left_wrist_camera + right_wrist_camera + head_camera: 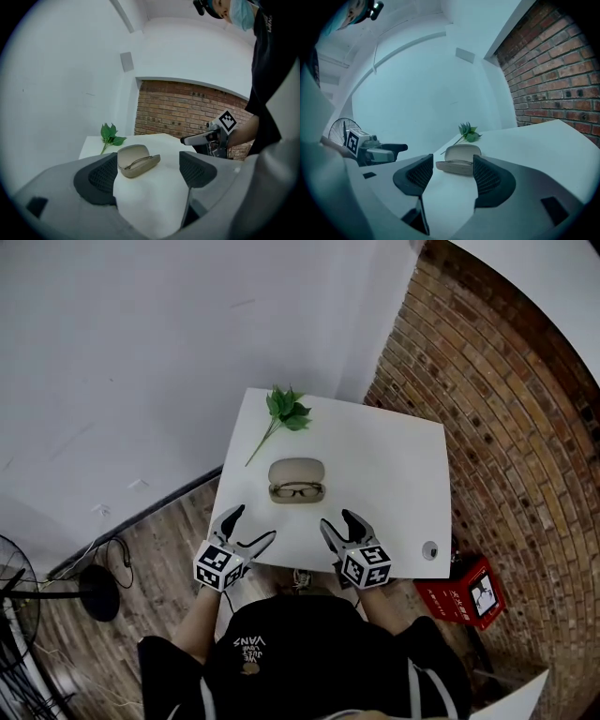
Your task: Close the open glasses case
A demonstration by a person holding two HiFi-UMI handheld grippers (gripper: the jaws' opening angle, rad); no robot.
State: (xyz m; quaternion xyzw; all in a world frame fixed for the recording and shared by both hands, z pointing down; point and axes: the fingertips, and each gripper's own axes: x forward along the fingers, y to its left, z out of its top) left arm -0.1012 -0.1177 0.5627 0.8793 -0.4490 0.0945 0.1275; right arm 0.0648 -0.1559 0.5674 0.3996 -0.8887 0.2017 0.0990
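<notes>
- The glasses case [296, 479] is shown open near the middle of the white table [394, 474]. Its lid is raised on the far side, and a pair of glasses [297, 490] is laid in the near half.
- The left gripper [255, 523] and the right gripper [337, 518] are held over the near edge of the table, one to each side and both apart from the case. The jaws of each are spread wide, and nothing is held between them.
- The step in hand is judged to be the approach to the case; the closing itself is not yet begun.
- For a clean close, the base is best steadied by one gripper while the lid is caught from behind by the other and tipped toward the person until it is shut.
- The glasses should first be checked as lying wholly inside the base, so that no arm is pinched under the lid.
- A light, smooth case is likely to slide if it is pushed from one side only, so a downward press is preferred to a sideways shove.
- Count:
  - one case
  - one pair of glasses
  - two grippers
  - one table
  - one leafy sprig [286, 413] at the far left of the table
  - one small round object [429, 549] at the near right corner
  - one red box [469, 592] on the floor
</notes>
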